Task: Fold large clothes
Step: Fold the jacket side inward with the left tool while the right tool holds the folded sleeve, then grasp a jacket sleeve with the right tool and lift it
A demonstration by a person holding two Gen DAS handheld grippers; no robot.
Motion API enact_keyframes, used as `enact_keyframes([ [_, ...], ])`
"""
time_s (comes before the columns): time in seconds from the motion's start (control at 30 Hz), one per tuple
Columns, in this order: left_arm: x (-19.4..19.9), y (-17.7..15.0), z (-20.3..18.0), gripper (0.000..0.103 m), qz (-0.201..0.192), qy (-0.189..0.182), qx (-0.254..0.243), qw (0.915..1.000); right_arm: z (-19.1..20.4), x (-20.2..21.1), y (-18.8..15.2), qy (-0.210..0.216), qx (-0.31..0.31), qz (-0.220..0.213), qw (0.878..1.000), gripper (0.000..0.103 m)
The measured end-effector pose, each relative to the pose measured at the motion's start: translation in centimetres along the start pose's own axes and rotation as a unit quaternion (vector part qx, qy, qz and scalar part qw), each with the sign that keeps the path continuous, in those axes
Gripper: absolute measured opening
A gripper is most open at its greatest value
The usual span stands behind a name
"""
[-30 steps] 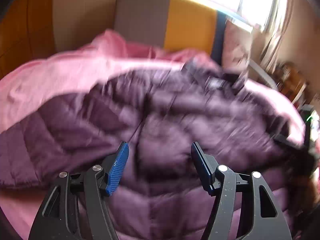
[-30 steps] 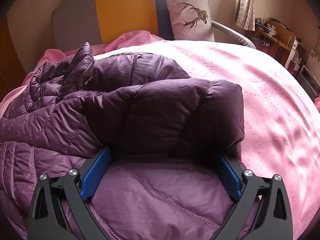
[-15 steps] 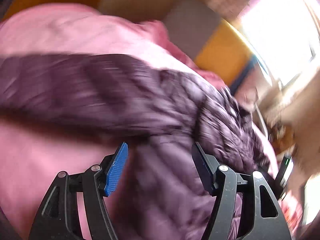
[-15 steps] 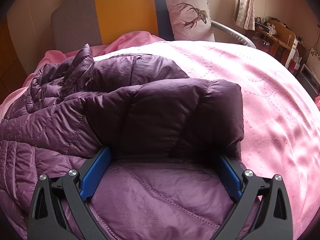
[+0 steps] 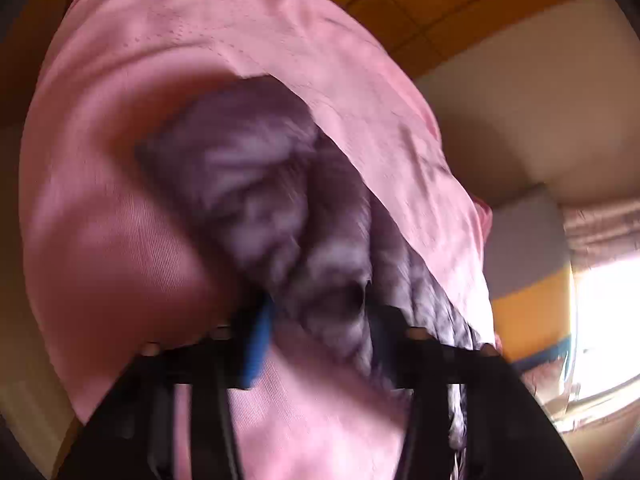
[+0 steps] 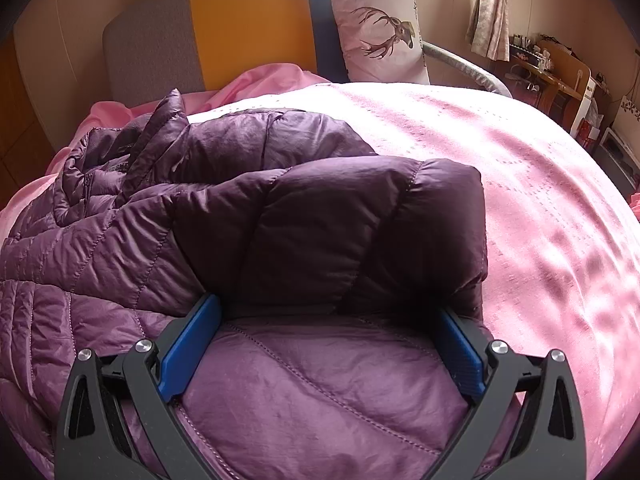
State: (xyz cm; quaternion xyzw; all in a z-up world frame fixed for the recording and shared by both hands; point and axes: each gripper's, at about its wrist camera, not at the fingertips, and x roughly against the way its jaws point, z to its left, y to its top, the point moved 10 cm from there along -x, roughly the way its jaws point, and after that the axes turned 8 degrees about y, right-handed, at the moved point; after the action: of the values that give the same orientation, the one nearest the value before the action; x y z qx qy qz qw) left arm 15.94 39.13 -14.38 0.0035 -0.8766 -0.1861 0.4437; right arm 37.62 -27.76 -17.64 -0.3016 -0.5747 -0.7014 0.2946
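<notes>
Jaws of the left gripper [image 5: 320, 344] have just been closing around a blurred fold of the purple jacket [image 6: 280, 220] on the pink bed [image 6: 540, 200], apparently pinching it; the right gripper [image 6: 320, 352] stays released, straddling the folded sleeve. A deer pillow [image 6: 376, 28] sits clear.

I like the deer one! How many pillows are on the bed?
1: the deer pillow stands against the headboard, behind the purple jacket. Others could hide behind the bunched pink bedding.
</notes>
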Motion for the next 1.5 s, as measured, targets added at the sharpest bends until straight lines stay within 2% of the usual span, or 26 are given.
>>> enact_keyframes([
  [0.1, 0.1, 0.4, -1.0, 0.013, -0.005, 0.0, -0.024, 0.9997, 0.1, 0.0, 0.0, -0.001, 0.0, 0.0, 1.0, 0.1],
  [0.2, 2.2, 0.1, -3.9, 0.013, -0.039, -0.012, -0.09, 0.9951, 0.1, 0.0, 0.0, -0.001, 0.0, 0.0, 1.0, 0.1],
  [0.33, 4.8, -2.2, -10.0, 0.013, -0.07, -0.054, -0.18, 0.9798, 0.1, 0.0, 0.0, 0.0, 0.0, 0.0, 1.0, 0.1],
  [0.47, 5.9, -7.9, -16.9, 0.013, -0.07, -0.096, -0.271, 0.9551, 0.2, 0.0, 0.0, 0.001, 0.0, 0.0, 1.0, 0.1],
  [0.53, 5.8, -10.9, -19.0, 0.013, -0.063, -0.108, -0.308, 0.9431, 0.1, 0.0, 0.0, 0.001, 0.0, -0.001, 1.0, 0.1],
  [0.67, 4.5, -18.3, -23.5, 0.013, -0.039, -0.127, -0.394, 0.9097, 0.2, 0.0, 0.0, 0.002, -0.001, -0.001, 1.0, 0.1],
  [0.77, 3.3, -23.1, -25.3, 0.013, -0.019, -0.131, -0.444, 0.8864, 0.2, 0.0, 0.0, 0.002, -0.001, -0.001, 1.0, 0.1],
  [0.87, 1.0, -28.2, -26.2, 0.013, 0.02, -0.131, -0.492, 0.8602, 0.2, 0.0, 0.0, 0.003, -0.001, -0.001, 1.0, 0.1],
  [0.97, -0.9, -31.3, -26.0, 0.013, 0.047, -0.121, -0.519, 0.845, 0.1, 0.0, 0.0, 0.003, -0.001, -0.001, 1.0, 0.1],
  [1.0, -1.1, -32.4, -26.0, 0.022, 0.053, -0.119, -0.527, 0.8398, 0.2, 0.0, 0.0, 0.004, -0.002, -0.001, 1.0, 0.101],
  [1.03, -1.0, -32.9, -25.9, 0.031, 0.056, -0.123, -0.53, 0.8372, 0.2, 0.0, 0.0, 0.005, -0.002, -0.001, 1.0, 0.101],
  [1.07, -0.6, -33.1, -25.8, 0.054, 0.051, -0.128, -0.528, 0.8382, 0.3, 0.0, 0.0, 0.005, -0.002, -0.001, 1.0, 0.101],
  [1.1, -0.1, -33.0, -25.8, 0.064, 0.041, -0.132, -0.524, 0.8405, 0.2, 0.0, 0.0, 0.004, -0.002, -0.001, 1.0, 0.101],
  [1.23, 2.1, -32.0, -24.8, 0.064, 0.019, -0.149, -0.51, 0.8467, 0.2, 0.2, 0.1, 0.002, 0.002, -0.001, 1.0, 0.1],
  [1.33, 2.6, -30.9, -23.2, 0.064, 0.006, -0.14, -0.503, 0.853, 1.6, 2.1, 1.2, 0.007, 0.022, -0.034, 0.999, 0.098],
  [1.4, 2.2, -29.9, -21.8, 0.064, 0.004, -0.131, -0.487, 0.8636, 4.8, 4.2, 1.7, 0.053, 0.034, -0.059, 0.996, 0.097],
  [1.47, 1.7, -29.2, -20.9, 0.063, 0.013, -0.123, -0.472, 0.8729, 10.2, 5.4, 1.4, 0.149, 0.048, -0.042, 0.987, 0.094],
  [1.5, 1.2, -28.9, -20.3, 0.06, 0.022, -0.119, -0.459, 0.8801, 12.4, 5.8, 1.1, 0.188, 0.054, -0.03, 0.98, 0.09],
])
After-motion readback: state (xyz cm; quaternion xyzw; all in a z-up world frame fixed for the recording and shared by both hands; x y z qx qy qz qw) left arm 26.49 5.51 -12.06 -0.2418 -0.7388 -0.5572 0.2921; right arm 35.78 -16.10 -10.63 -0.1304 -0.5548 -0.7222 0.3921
